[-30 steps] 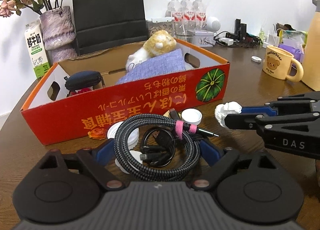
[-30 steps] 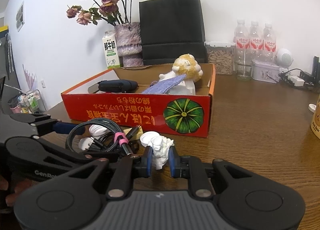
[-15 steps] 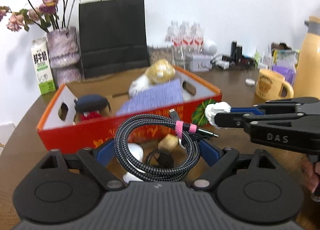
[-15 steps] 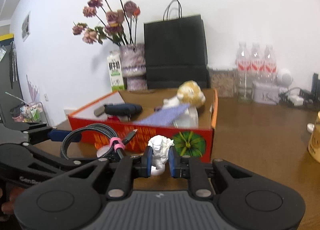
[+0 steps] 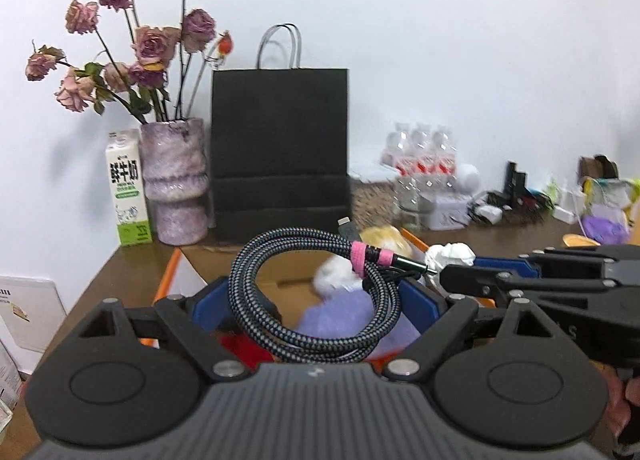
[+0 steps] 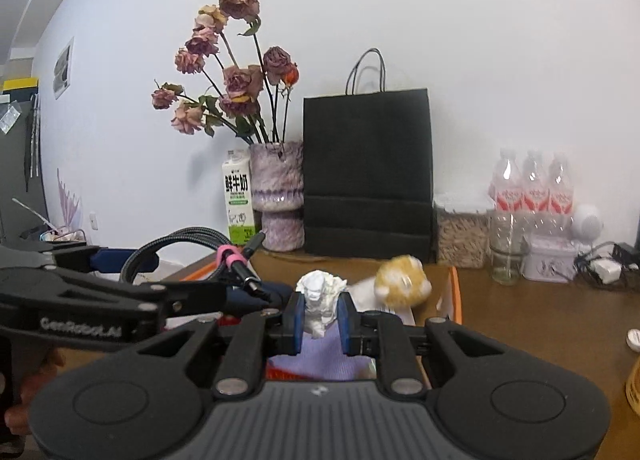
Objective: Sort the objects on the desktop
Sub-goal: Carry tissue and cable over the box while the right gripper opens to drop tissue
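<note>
My left gripper (image 5: 316, 300) is shut on a coiled braided cable (image 5: 280, 324) with a pink strap and holds it raised above the orange cardboard box (image 5: 168, 280). My right gripper (image 6: 319, 318) is shut on a crumpled white paper ball (image 6: 320, 296), also raised over the box (image 6: 454, 292). The paper ball shows in the left wrist view (image 5: 450, 256) to the right of the cable; the cable shows in the right wrist view (image 6: 176, 244) at left. Inside the box lie a lilac cloth (image 5: 344, 316) and a yellow plush toy (image 6: 402, 280).
Behind the box stand a black paper bag (image 5: 280, 156), a vase of dried roses (image 5: 174, 180) and a milk carton (image 5: 126, 188). Water bottles (image 6: 532, 188), a jar (image 6: 460, 232) and chargers (image 6: 604, 268) line the back right of the brown table (image 6: 540, 324).
Both grippers have lifted their loads from table height in front of the box up and forward over its open top. Their grips are unchanged.
</note>
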`<action>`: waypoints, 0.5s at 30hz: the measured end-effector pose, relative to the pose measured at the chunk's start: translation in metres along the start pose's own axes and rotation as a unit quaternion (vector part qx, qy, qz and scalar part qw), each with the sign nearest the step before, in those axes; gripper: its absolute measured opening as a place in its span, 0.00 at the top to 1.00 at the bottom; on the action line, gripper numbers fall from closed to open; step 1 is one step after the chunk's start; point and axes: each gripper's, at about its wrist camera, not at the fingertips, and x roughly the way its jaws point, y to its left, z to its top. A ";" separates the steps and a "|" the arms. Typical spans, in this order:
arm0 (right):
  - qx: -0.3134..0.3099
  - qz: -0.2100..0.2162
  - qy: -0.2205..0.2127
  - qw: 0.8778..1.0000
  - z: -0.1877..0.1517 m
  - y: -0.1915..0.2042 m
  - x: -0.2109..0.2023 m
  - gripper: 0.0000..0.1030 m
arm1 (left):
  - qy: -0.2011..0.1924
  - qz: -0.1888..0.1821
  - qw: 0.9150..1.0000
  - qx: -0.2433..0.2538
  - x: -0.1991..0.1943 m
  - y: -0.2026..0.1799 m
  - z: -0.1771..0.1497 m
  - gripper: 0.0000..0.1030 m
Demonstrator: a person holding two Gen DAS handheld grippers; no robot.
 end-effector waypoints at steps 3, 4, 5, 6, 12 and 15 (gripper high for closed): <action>-0.008 0.000 -0.003 1.000 0.010 0.005 0.014 0.84 | -0.001 0.007 1.000 -0.011 0.013 0.009 0.007 0.12; -0.010 0.000 -0.003 1.000 0.012 0.007 0.018 0.84 | 0.000 0.010 1.000 -0.014 0.018 0.012 0.009 0.12; -0.012 0.000 -0.002 1.000 0.015 0.008 0.024 0.84 | 0.001 0.012 1.000 -0.018 0.022 0.015 0.011 0.12; -0.012 -0.002 -0.001 1.000 0.016 0.008 0.030 0.84 | 0.002 0.015 1.000 -0.020 0.026 0.018 0.011 0.12; -0.004 0.001 0.015 1.000 0.014 0.006 0.063 0.84 | 0.016 0.025 0.999 -0.034 0.053 0.034 0.007 0.12; 0.002 0.001 0.025 1.000 0.008 0.003 0.077 0.84 | 0.025 0.027 0.998 -0.043 0.066 0.041 -0.002 0.12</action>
